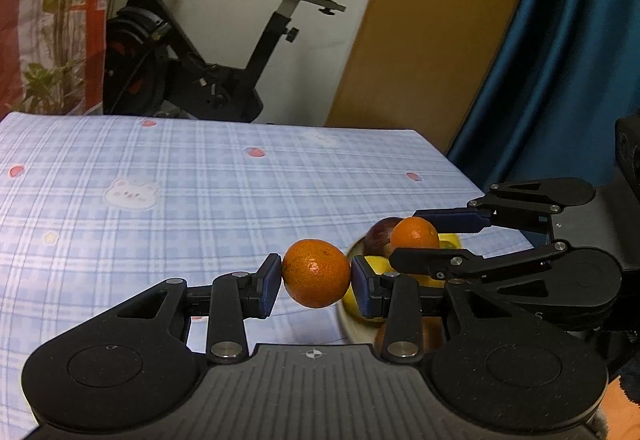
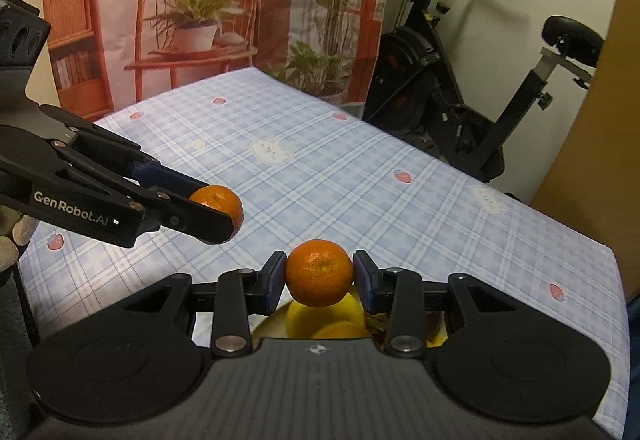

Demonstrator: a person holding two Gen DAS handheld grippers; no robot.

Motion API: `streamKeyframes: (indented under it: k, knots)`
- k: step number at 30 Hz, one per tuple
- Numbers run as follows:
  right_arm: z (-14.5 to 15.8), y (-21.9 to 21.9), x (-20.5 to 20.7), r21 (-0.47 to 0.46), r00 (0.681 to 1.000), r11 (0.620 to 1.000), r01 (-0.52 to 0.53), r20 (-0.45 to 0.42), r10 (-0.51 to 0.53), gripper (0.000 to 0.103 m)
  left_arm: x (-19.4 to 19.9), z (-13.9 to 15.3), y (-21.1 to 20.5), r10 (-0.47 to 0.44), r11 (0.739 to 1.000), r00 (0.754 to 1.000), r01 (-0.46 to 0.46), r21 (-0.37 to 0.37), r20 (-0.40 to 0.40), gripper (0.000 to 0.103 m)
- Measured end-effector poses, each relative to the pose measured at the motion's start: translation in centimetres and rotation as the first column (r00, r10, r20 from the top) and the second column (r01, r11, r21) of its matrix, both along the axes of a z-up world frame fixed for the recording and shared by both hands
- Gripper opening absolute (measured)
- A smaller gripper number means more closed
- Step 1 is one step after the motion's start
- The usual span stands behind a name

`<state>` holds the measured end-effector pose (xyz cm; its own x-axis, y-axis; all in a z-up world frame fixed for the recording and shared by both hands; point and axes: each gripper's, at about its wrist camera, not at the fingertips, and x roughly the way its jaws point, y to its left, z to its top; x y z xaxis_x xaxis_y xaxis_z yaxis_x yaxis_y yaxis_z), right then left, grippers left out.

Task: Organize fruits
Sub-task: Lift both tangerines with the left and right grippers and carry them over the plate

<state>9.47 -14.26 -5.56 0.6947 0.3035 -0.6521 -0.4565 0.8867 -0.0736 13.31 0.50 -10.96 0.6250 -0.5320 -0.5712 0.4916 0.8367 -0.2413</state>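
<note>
My left gripper [image 1: 316,282] is shut on an orange mandarin [image 1: 316,272] and holds it above the checked tablecloth, just left of a fruit bowl [image 1: 345,314]. My right gripper [image 2: 319,278] is shut on a second mandarin [image 2: 319,274] and holds it over the bowl. In the left wrist view the right gripper [image 1: 416,238] and its mandarin [image 1: 414,234] hang above the bowl, which holds yellow fruit [image 1: 376,264] and a dark red fruit [image 1: 380,236]. In the right wrist view the left gripper [image 2: 216,211] shows with its mandarin [image 2: 218,201], and yellow fruit [image 2: 324,316] lies below.
The table carries a blue checked cloth [image 1: 180,199] with rabbit and strawberry prints. An exercise bike [image 1: 192,51] stands behind the table's far edge. A printed backdrop [image 2: 200,11] hangs at the back. A blue curtain [image 1: 560,59] and a wooden panel [image 1: 432,31] are at right.
</note>
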Motion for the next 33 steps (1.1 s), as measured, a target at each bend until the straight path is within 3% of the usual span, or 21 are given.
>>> streamKeyframes:
  k: [22,33]
  knots:
    - [0.7,-6.3,-3.8,0.052,0.996,0.994,0.093,0.013,-0.094,0.039,-1.6,0.9,-4.8,-0.159,0.987,0.986,0.158,0.030,0.040,0.040]
    - [0.5,-7.7,-6.1,0.028,0.996,0.995,0.092,-0.011,-0.091,0.039,-2.1,0.2,-6.9,-0.239,0.970,0.971,0.237,0.060,0.028,0.040]
